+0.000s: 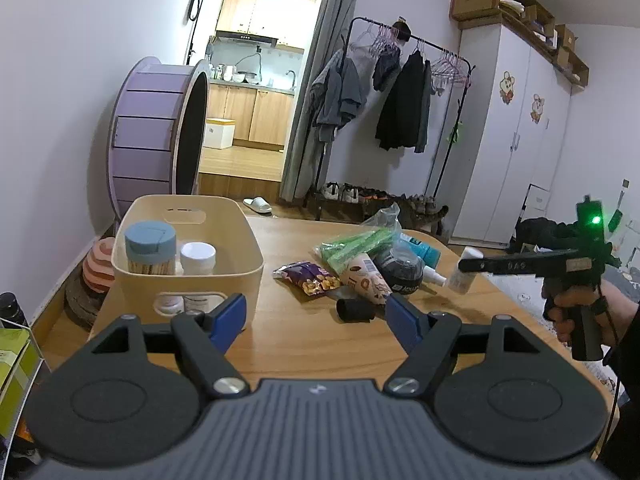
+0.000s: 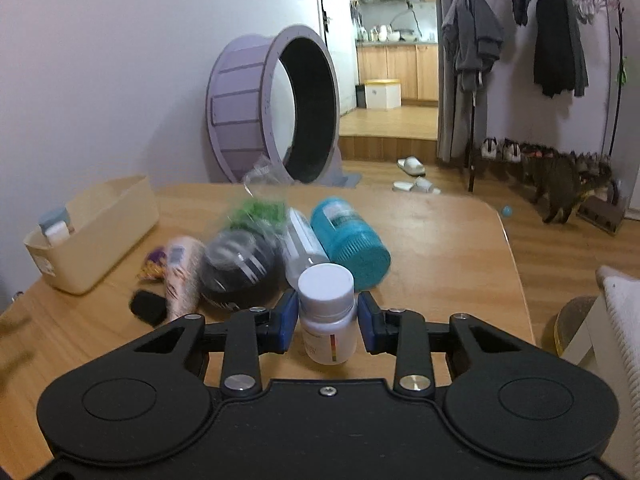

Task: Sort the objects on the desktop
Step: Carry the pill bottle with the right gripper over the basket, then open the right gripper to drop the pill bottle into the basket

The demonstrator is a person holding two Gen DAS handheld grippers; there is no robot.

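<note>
A cream storage bin (image 1: 240,270) (image 2: 120,236) stands on the wooden table (image 1: 320,344) at the left, holding a toothpick jar with a blue lid (image 1: 150,250) and a white-capped bottle (image 1: 198,260). A pile of loose items lies mid-table: purple snack packet (image 1: 310,278), green packet (image 1: 356,244), patterned tube (image 1: 370,280), black round case (image 2: 240,272), teal bottle (image 2: 352,240), small black object (image 1: 354,311). My left gripper (image 1: 316,320) is open and empty above the table. My right gripper (image 2: 328,316) is shut on a white pill bottle (image 2: 328,312), held near the pile's right side (image 1: 464,270).
A purple cat wheel (image 1: 160,136) stands on the floor beyond the table. A clothes rack (image 1: 400,112) and white wardrobe (image 1: 516,140) are at the back. A cat (image 2: 560,184) walks on the floor to the right. A rack with boxes (image 1: 16,356) sits at the left edge.
</note>
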